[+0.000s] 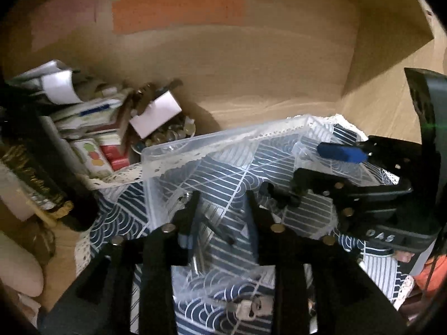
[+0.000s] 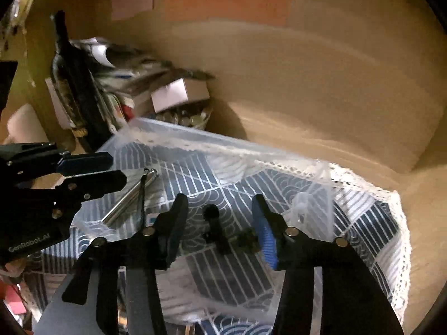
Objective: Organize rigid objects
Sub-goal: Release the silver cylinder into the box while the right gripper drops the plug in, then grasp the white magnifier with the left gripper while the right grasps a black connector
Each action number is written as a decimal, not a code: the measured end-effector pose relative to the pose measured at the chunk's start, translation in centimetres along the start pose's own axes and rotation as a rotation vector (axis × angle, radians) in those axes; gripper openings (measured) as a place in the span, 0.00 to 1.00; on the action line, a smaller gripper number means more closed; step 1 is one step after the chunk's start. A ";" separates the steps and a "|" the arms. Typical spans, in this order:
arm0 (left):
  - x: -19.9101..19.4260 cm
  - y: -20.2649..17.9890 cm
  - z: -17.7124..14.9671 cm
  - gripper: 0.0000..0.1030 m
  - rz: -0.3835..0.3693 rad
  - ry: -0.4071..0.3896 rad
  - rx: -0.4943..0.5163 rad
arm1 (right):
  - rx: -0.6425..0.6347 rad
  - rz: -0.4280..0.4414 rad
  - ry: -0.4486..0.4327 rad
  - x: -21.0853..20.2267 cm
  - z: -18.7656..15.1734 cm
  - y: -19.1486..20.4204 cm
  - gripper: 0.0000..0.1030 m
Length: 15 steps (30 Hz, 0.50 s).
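Both my left gripper [image 1: 223, 209] and right gripper [image 2: 220, 217] hung spread and empty over the clear bin [image 2: 195, 139]; its thin wall could tip if nudged.

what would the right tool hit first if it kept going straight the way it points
Probably the small black part lying in the clear plastic box, which sits directly between the open fingers of the right tool. Depth is unclear, so the box floor could come first.
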<state>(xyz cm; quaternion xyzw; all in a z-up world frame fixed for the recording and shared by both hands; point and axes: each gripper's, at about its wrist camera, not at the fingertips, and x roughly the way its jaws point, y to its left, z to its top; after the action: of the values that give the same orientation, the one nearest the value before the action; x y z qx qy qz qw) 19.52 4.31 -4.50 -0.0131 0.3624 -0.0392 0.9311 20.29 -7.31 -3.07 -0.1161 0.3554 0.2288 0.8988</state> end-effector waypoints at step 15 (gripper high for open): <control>-4.9 -3.1 -5.4 0.66 -0.026 -0.015 0.009 | 0.013 -0.047 -0.021 -5.6 -5.8 0.2 0.58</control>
<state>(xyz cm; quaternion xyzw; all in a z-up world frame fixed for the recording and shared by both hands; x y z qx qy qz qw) 12.06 1.69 -4.98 -0.0141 0.3549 -0.0527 0.9333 13.20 -11.16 -3.43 -0.1161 0.3446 0.2062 0.9084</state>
